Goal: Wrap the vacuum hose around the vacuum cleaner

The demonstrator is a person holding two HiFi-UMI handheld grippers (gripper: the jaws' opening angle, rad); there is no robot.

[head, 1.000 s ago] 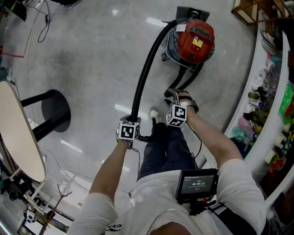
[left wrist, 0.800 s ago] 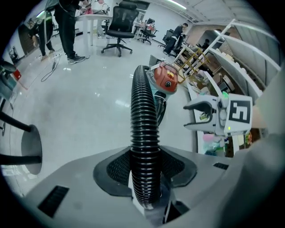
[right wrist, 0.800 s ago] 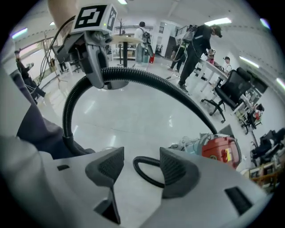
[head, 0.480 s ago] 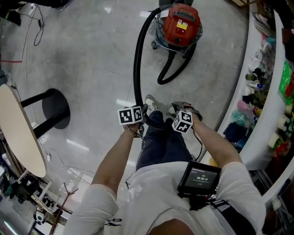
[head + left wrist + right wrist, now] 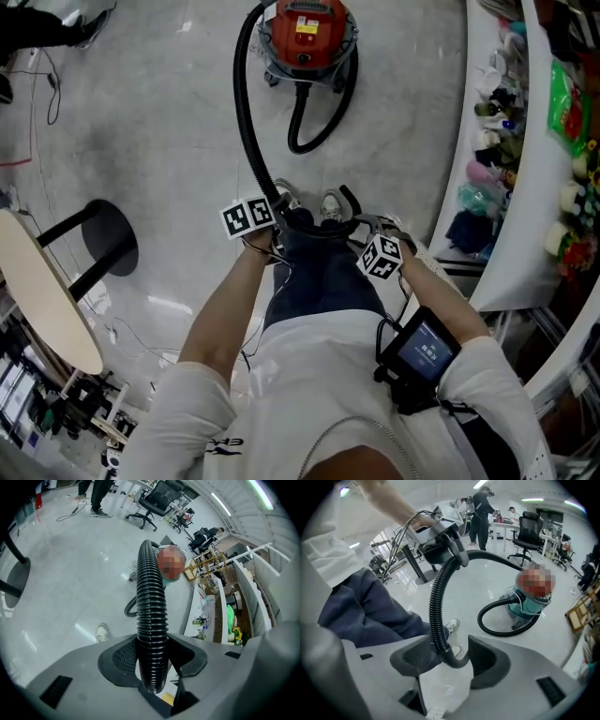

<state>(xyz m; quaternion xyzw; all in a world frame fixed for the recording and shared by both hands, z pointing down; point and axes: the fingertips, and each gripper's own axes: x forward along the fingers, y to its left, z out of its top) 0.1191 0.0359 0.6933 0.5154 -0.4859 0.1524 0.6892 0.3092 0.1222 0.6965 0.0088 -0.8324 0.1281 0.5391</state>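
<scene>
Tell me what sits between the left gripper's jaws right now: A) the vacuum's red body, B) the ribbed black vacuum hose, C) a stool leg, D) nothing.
B: in the left gripper view the vacuum hose runs between the pads of the left gripper, which press on its ribs from both sides.
</scene>
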